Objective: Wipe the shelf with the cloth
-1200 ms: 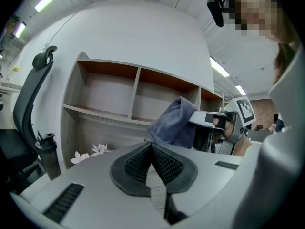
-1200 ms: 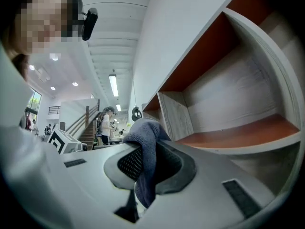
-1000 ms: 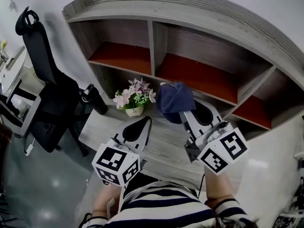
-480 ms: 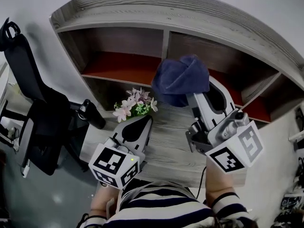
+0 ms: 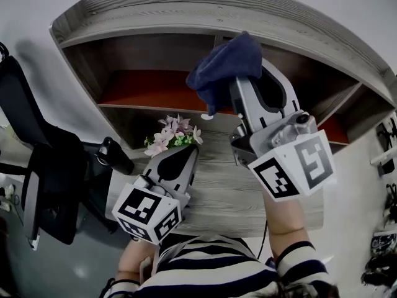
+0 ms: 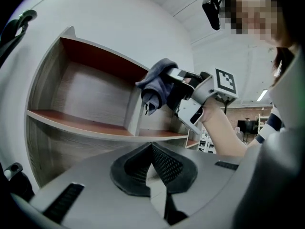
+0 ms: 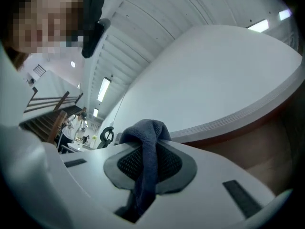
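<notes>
A grey wooden shelf unit with red-floored compartments stands against the white wall. My right gripper is raised high in front of its upper divider and is shut on a dark blue cloth, which bunches over the jaw tips. From the right gripper view the cloth hangs pinched between the two pads, with the shelf's top edge just beyond. My left gripper stays low over the lower ledge, jaws shut and empty. In the left gripper view the cloth shows at the divider.
A small pot of pink flowers stands on the lower ledge just ahead of the left gripper. A black bottle and a black office chair are at the left. The person's striped sleeves fill the bottom.
My right gripper has risen with the cloth from the lower ledge up toward the top of the shelf. The left gripper has hardly moved.
</notes>
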A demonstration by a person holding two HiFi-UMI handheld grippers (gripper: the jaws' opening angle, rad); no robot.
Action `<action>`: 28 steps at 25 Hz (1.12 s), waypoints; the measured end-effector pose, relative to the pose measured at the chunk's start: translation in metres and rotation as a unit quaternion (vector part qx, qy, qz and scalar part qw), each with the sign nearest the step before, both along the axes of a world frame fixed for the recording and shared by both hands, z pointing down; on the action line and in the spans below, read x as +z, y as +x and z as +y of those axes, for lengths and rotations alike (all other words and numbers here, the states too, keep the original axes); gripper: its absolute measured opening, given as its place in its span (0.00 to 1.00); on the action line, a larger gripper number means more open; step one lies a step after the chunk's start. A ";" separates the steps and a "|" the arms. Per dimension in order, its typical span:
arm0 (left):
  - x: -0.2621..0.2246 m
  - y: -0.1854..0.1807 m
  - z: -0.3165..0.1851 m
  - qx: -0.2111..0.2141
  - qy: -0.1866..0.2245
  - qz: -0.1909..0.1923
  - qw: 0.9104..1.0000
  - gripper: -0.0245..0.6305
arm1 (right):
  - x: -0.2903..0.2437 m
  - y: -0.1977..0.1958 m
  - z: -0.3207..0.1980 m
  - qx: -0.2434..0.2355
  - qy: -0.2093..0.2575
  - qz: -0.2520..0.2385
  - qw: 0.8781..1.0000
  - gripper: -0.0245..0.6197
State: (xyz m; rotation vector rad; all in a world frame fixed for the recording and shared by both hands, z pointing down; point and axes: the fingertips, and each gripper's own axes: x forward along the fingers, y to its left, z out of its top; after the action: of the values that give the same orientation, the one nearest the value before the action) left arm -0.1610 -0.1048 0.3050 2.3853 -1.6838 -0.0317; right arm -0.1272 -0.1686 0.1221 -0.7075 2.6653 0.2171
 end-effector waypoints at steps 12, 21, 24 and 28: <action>0.011 0.000 0.000 -0.014 -0.012 0.004 1.000 0.06 | 0.038 -0.024 -0.017 0.014 0.010 0.076 0.997 0.13; 0.014 0.002 -0.006 -0.033 -0.016 0.016 0.999 0.06 | 0.083 -0.031 -0.017 0.003 -0.009 0.120 0.993 0.13; 0.018 0.002 -0.006 -0.037 -0.018 0.019 0.999 0.06 | 0.098 -0.031 -0.017 0.002 -0.017 0.129 0.991 0.13; 0.020 0.001 -0.006 -0.042 -0.020 0.022 0.999 0.06 | 0.116 -0.033 -0.017 0.000 -0.028 0.145 0.989 0.13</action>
State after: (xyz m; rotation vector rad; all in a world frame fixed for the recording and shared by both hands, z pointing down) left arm -0.1596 -0.1109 0.3255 2.2669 -1.7456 -0.0632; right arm -0.1601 -0.1854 0.2383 -0.7441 2.9577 0.2638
